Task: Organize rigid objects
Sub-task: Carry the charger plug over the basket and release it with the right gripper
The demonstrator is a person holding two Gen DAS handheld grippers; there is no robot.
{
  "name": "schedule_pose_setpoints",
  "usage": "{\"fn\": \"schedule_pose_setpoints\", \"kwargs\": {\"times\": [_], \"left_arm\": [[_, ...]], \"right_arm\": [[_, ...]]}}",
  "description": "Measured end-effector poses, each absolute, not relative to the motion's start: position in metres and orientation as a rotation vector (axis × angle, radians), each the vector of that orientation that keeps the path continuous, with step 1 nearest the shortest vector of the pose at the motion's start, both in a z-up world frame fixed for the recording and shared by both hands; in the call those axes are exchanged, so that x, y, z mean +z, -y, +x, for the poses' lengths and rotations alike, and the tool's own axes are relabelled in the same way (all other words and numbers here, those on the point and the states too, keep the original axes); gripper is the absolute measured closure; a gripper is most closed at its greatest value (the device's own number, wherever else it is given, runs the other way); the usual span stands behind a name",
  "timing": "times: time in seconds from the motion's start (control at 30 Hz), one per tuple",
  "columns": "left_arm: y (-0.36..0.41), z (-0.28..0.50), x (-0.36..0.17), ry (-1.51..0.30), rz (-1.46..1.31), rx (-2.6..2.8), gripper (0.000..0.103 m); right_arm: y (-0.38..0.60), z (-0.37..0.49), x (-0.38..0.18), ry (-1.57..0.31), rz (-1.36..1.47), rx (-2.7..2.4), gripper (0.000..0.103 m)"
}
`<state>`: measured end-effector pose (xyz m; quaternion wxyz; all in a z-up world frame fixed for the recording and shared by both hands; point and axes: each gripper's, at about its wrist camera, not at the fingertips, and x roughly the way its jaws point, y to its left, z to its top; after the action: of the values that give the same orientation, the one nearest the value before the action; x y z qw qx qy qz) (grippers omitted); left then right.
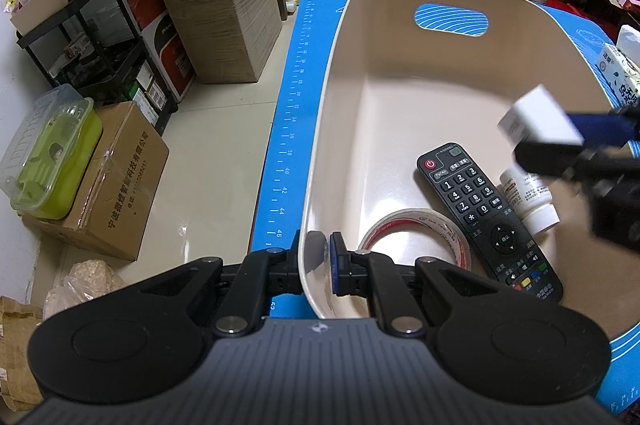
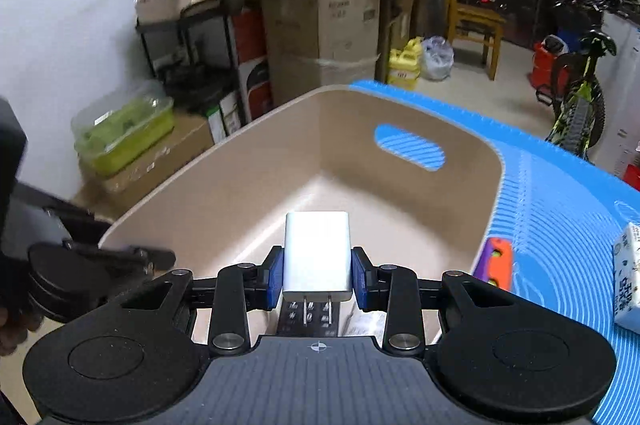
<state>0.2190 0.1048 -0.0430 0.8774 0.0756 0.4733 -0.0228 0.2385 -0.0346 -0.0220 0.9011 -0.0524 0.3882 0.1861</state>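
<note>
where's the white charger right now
The white charger is clamped in the right gripper, held above the beige bin, over the remote and pill bottle lying inside.

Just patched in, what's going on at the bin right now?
A person is sorting small items into the beige bin on the blue mat. The left tool is clamped on the bin's near rim. The right tool grips a white charger, prongs toward the camera, above the bin. Already inside: a black remote, a tape roll and a white bottle. A tissue pack lies outside on the mat.
</note>
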Motion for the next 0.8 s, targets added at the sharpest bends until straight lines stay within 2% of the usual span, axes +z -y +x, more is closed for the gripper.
{"fn": "schedule_pose_setpoints", "kwargs": {"times": [0.37, 0.6, 0.67, 0.8], "left_arm": [[-0.102, 0.219, -0.041, -0.984, 0.155, -0.052, 0.09], [-0.102, 0.219, -0.041, -0.986, 0.154, -0.054, 0.09], [-0.103, 0.219, -0.041, -0.986, 0.153, -0.055, 0.09], [-0.103, 0.219, -0.041, -0.986, 0.153, -0.055, 0.09]], "right_arm": [[0.013, 0.244, -0.052, -0.976, -0.176, 0.393, 0.061], [0.014, 0.242, -0.051, -0.981, -0.16, 0.391, 0.056], [0.019, 0.242, -0.046, -0.963, -0.139, 0.395, 0.049], [0.032, 0.24, -0.029, -0.895, -0.11, 0.383, 0.048]]}}
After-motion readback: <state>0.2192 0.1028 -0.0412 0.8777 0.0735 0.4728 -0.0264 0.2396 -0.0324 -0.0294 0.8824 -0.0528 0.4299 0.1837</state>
